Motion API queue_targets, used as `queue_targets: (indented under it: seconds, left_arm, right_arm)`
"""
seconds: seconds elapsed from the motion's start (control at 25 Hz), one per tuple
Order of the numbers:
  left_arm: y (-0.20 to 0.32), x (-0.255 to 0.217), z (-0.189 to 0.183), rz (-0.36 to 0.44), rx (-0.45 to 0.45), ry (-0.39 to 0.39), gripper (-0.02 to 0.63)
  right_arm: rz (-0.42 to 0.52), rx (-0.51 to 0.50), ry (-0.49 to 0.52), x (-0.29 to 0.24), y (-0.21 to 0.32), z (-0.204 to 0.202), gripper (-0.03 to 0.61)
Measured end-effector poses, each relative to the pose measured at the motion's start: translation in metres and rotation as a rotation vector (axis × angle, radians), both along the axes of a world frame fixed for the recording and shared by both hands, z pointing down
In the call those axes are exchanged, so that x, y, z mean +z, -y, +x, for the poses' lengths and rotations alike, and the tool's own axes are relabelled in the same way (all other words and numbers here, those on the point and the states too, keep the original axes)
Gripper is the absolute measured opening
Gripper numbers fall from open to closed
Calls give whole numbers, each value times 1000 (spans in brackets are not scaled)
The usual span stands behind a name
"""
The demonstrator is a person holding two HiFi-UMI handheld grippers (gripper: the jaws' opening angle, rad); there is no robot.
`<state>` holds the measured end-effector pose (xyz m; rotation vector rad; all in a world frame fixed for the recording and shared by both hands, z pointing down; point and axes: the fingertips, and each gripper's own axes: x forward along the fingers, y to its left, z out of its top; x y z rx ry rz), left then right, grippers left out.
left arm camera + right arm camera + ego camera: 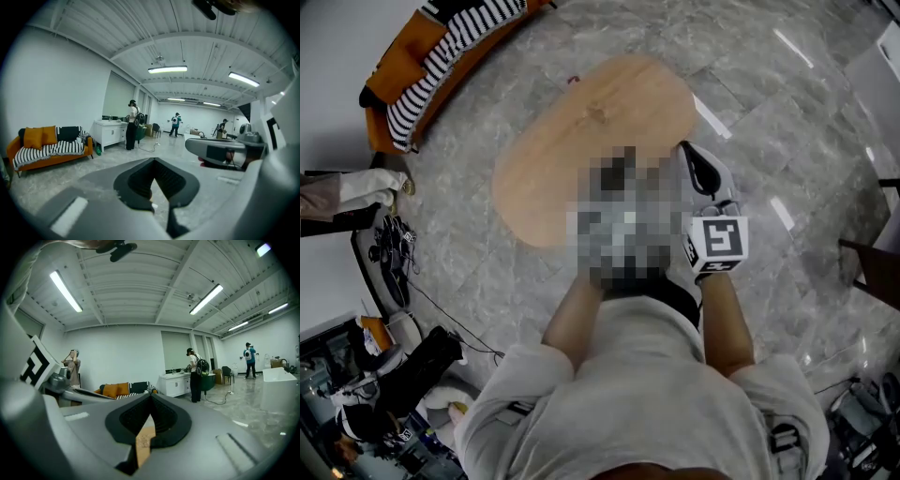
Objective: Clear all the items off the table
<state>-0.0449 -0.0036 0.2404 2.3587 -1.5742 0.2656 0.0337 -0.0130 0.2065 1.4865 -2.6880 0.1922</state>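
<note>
The oval wooden table (600, 122) stands on the grey marble floor with nothing on its top. Both grippers are raised level in front of the person, pointing out across the room. My right gripper (687, 150) shows in the head view above its marker cube (719, 242), over the table's near right end. In the right gripper view its jaws (149, 427) are shut on nothing, with a sliver of the table's wood showing in the slit. My left gripper (157, 187) is shut and holds nothing; in the head view a mosaic patch hides it.
An orange sofa with a striped blanket (441, 47) sits beyond the table's far left. A white cabinet (110, 131) stands by the wall, with a person (132, 124) beside it and others further off. Cables and gear (389, 244) lie on the floor at the left.
</note>
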Motion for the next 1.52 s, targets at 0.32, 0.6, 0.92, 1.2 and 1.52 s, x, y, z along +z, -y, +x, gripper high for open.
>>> queue_targets:
  seconds: [0.32,0.6,0.92,1.2,1.52]
  left_arm:
    - [63,63,-26,-131,0,-21,20]
    - [104,122,-58,-212,20,14,20]
    - [166,199,-95,-288,78,90,20]
    - [158,260,-114,-375,124,140,20]
    - [167,310,-130,-425,226,218,20]
  right_arm:
    - [-112,-2,-26,66,56,-28,6]
    - [-194,-23,-49,123,101,-63,6]
    - [-292,-19,-54,210,169,-81,6]
    - [-362,50,-12,271,164,-80,6]
    - [-408,72,8,319,164,-107,6]
